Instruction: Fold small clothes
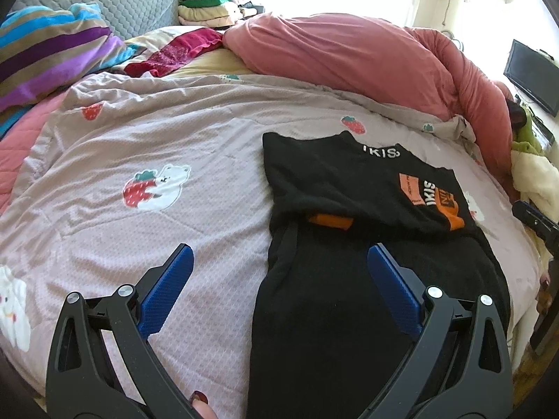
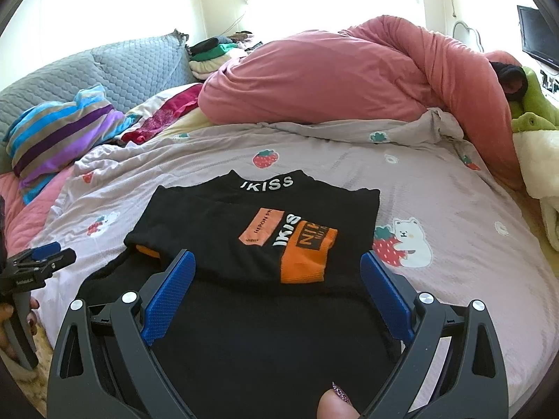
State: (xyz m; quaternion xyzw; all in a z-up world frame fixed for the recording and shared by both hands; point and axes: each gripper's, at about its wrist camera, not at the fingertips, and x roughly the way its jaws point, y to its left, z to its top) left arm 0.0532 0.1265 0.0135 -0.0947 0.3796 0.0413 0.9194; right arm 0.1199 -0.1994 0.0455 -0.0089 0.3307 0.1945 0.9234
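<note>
A black top (image 1: 335,181) with white "IKISS" lettering and orange patches lies flat on the pink strawberry-print bedsheet (image 1: 139,132); its sleeves are folded in over the chest. It also shows in the right wrist view (image 2: 251,244). My left gripper (image 1: 279,255) is open and empty, hovering over the top's lower left edge. My right gripper (image 2: 277,260) is open and empty, above the top's lower middle. The left gripper also shows at the left edge of the right wrist view (image 2: 42,255), and the right gripper at the right edge of the left wrist view (image 1: 538,223).
A rolled pink duvet (image 2: 332,80) lies across the far side of the bed. A striped pillow (image 2: 59,132), grey quilted cushions (image 2: 132,66) and a stack of folded clothes (image 2: 216,56) are at the far left. A green plush toy (image 2: 534,111) and a monitor (image 2: 538,35) are right.
</note>
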